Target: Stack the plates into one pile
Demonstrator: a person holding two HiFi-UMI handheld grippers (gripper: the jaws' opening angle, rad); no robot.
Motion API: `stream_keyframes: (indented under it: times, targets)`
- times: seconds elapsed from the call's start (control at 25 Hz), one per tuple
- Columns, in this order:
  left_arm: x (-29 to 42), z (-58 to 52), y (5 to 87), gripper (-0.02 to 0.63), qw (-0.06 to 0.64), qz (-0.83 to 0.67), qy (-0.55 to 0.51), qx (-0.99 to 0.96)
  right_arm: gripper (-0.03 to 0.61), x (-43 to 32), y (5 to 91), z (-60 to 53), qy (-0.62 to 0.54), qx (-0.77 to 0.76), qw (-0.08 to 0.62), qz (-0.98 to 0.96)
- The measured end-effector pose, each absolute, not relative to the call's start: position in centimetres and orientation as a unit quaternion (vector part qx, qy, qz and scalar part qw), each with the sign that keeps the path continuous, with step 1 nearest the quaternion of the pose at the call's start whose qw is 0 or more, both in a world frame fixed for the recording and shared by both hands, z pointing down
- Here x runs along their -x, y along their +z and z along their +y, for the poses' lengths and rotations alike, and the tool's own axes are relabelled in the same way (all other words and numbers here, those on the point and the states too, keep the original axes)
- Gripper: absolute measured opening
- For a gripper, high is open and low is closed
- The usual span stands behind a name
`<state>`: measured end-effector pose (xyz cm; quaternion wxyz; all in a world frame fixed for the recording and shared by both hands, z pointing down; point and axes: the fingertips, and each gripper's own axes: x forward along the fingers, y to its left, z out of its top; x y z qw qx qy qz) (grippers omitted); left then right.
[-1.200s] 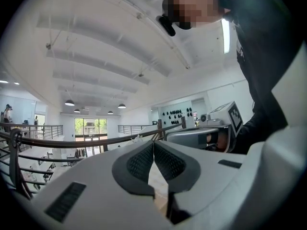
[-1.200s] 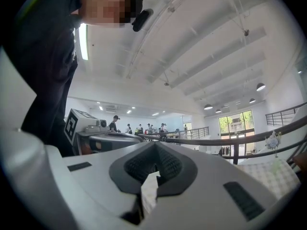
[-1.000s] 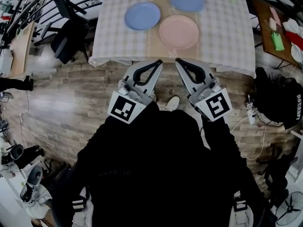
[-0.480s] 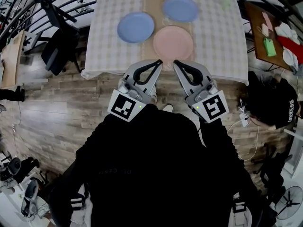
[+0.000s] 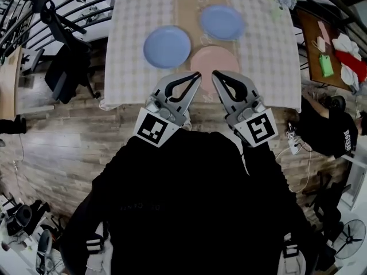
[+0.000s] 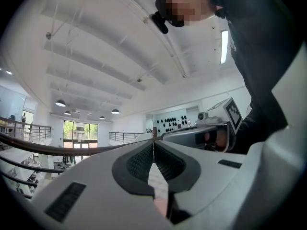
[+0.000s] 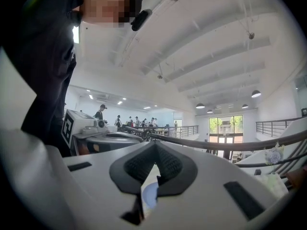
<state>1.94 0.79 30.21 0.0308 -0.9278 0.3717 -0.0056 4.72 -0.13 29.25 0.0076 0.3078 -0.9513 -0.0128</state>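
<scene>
Premises: a large open-plan hall used as a workspace or lab, not a home. Evidence: a high white ceiling with exposed beams and pendant lamps; metal railings of a gallery level; tall glazed windows at the far end; a wood-plank floor. A counter under a checked cloth stands among an office chair, a cluttered side table and a fan. Several people stand in the background.

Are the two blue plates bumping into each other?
Apart. The head view shows tablecloth between the near blue plate and the far blue plate.
</scene>
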Motion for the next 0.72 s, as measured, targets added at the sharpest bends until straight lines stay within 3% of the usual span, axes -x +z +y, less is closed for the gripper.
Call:
stream_keyframes:
  times: [0.36,0.72]
  targets:
    - [1.7,-4.6,31.8,0.021,-0.001,0.378,0.000,0.926,0.008,-2.1,32.6,-4.5,0.005,-0.306,0.044,-0.951]
    - [0.4,-8.2,32.7,0.021,0.007,0.397,-0.003,0.918,0.009,-4.4,35.5,-9.4,0.038,-0.316,0.074,-0.945]
